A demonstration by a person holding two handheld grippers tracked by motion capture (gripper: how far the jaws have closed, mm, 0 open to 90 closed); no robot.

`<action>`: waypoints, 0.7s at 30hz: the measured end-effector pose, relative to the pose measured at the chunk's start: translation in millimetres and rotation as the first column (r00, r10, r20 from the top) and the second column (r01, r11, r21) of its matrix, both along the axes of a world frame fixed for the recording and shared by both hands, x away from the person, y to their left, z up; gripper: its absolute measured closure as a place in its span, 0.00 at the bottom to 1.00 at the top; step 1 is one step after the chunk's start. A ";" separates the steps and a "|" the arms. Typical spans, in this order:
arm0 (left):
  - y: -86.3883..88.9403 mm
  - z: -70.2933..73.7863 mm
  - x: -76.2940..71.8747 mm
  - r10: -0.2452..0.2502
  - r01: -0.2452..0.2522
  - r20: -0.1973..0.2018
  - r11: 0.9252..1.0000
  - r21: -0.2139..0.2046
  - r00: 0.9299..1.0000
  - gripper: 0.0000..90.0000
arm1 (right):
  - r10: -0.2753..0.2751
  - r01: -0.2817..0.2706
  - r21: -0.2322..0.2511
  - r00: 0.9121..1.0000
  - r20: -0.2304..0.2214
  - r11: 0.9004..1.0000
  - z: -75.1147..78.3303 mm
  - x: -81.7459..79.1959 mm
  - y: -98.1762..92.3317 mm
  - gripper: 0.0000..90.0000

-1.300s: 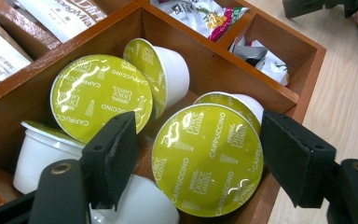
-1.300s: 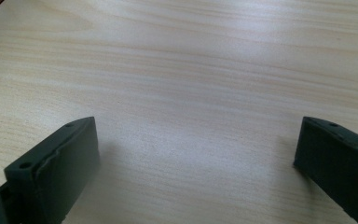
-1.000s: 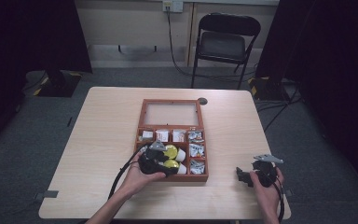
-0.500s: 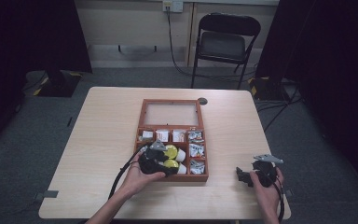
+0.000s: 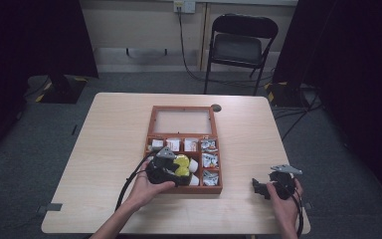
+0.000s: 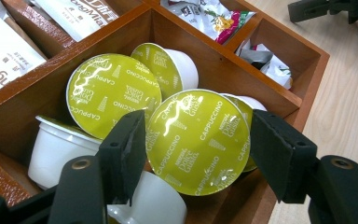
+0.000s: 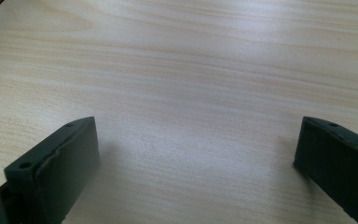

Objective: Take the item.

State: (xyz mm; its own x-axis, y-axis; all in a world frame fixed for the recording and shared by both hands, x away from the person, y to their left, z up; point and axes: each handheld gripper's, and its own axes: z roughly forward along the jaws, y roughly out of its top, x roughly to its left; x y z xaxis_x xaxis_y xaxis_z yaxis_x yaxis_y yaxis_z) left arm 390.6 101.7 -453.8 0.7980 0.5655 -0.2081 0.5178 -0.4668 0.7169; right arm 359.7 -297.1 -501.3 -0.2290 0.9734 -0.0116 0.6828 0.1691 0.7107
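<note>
The left gripper (image 6: 196,154) is clamped on a green-lidded cappuccino capsule (image 6: 198,140), jaws pressing its rim from both sides. The capsule sits in the large compartment at the near edge of the wooden box (image 5: 151,130), among other capsules (image 6: 114,91). The right gripper (image 7: 196,154) rests idle near the table's near right corner, jaws wide apart over bare wood. Recommended: lift straight up, keeping the grip level, so the neighbouring capsules and the box wall are not disturbed.

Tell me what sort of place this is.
Probably a recording studio or lab: black curtains surround a pale wooden table, a black folding chair stands behind it, and yellow-black tape marks the grey carpet.
</note>
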 end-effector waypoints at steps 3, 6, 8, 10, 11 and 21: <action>1.3 1.4 0.5 -0.010 0.010 -0.003 1.000 0.008 1.000 0.42 | 0.000 0.000 0.000 1.000 0.000 1.000 0.0 0.0 0.0 0.00; 2.6 2.4 0.3 -0.002 0.002 0.001 1.000 -0.003 1.000 0.42 | 0.000 0.000 0.000 1.000 0.000 1.000 0.0 0.0 0.0 0.00; 3.8 3.9 0.3 -0.006 0.006 0.006 1.000 -0.009 1.000 0.42 | 0.000 0.000 0.000 1.000 0.000 1.000 0.0 0.0 0.0 0.00; 4.5 4.6 0.2 0.001 -0.001 0.016 1.000 -0.019 1.000 0.42 | 0.000 0.000 0.000 1.000 0.000 1.000 0.0 0.0 0.0 0.00; 5.2 5.4 0.2 -0.001 0.001 0.011 1.000 -0.018 1.000 0.42 | 0.000 0.000 0.000 1.000 0.000 1.000 0.0 0.0 0.0 0.00; 9.5 8.6 0.3 0.017 -0.015 0.027 0.999 -0.045 0.999 0.42 | 0.000 0.000 0.000 1.000 0.000 1.000 0.0 0.0 0.0 0.00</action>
